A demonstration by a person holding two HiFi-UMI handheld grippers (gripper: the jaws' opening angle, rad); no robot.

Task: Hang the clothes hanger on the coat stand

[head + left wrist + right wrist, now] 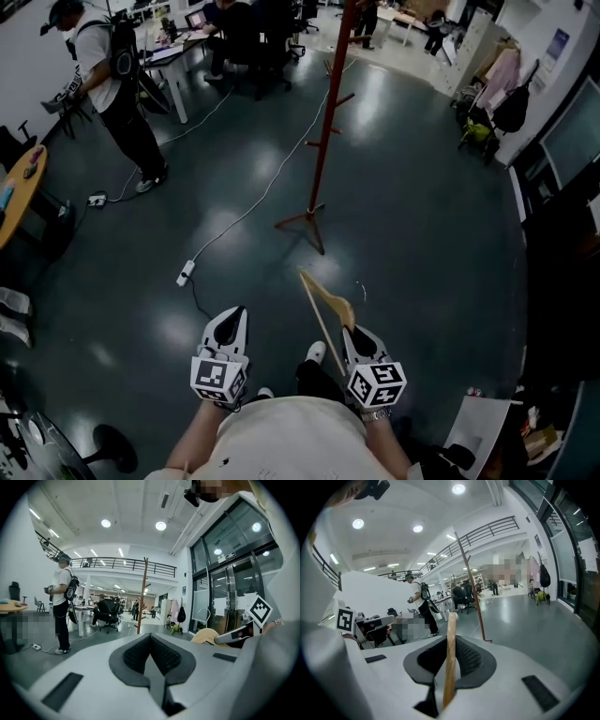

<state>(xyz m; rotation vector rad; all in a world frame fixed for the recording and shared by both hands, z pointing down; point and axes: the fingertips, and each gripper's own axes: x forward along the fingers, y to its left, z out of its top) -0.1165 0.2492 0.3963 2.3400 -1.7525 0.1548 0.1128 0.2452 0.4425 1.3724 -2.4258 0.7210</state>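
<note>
- Wood makes up the clothes hanger (330, 296), so it is judged light, stiff and rather smooth. It is best taken on a flat arm near the neck, so that the wire hook is left free for a peg.
- The right hand-held gripper (352, 339) is closed on the clothes hanger. In the right gripper view one wooden arm is seen pinched edge-on between the ribbed pads (471, 656) and runs up past the tips.
- From that grip the clothes hanger is carried out toward 11 o'clock in the head view, clear of the floor (422, 234). A thin wire hook is faintly seen at about 1 o'clock of the jaw tips.
- Such a narrow pinch on a smooth edge is judged likely to let the piece pivot, so a firm hold is called for.
- The left hand-held gripper (232, 319) is held near, at 9 o'clock of the right one. Its jaws are brought together on nothing, apart from the clothes hanger.
- The coat stand (328, 122) is placed at 12 o'clock, well apart. A red-brown pole with angled pegs on a splayed foot is shown.
- A power strip (186, 273) with its cable is laid on the floor at 10 o'clock.
- Farthest, toward 10 o'clock, a standing person (112, 84) is seen.
</note>
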